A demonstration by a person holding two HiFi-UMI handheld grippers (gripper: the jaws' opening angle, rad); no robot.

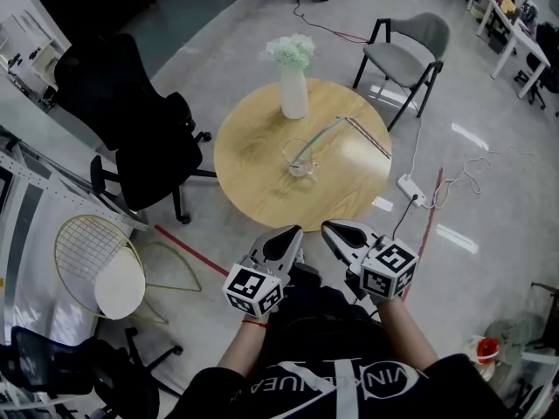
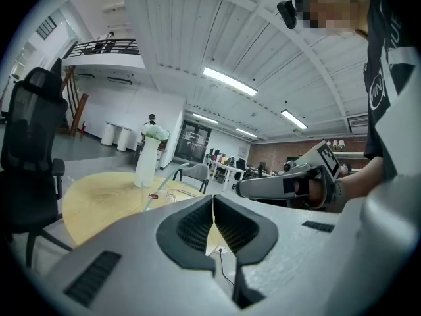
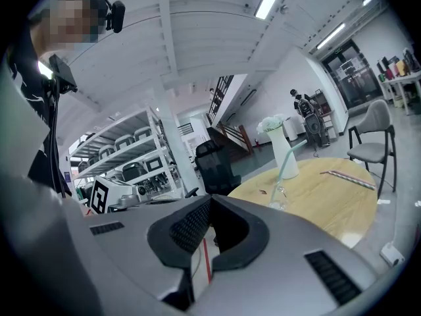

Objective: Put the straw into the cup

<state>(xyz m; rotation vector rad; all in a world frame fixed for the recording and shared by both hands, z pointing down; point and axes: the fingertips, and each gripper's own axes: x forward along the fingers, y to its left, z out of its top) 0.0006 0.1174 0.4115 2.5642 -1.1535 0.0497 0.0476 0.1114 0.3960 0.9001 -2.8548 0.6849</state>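
A clear glass cup (image 1: 300,162) stands near the middle of the round wooden table (image 1: 253,177). A pale green straw (image 1: 319,138) leans out of it toward the right. The same cup (image 3: 279,196) and straw (image 3: 287,164) show in the right gripper view, and the straw (image 2: 164,184) shows faintly in the left gripper view. My left gripper (image 1: 293,232) and right gripper (image 1: 328,228) hang side by side close to my body, short of the table's near edge. Both are shut with nothing between the jaws.
A white vase (image 1: 293,90) of pale flowers stands at the table's far side. A spare wrapped straw (image 1: 367,136) lies on the right of the table. A black office chair (image 1: 131,120) is at the left, a grey chair (image 1: 406,51) behind, a power strip (image 1: 410,190) on the floor at right.
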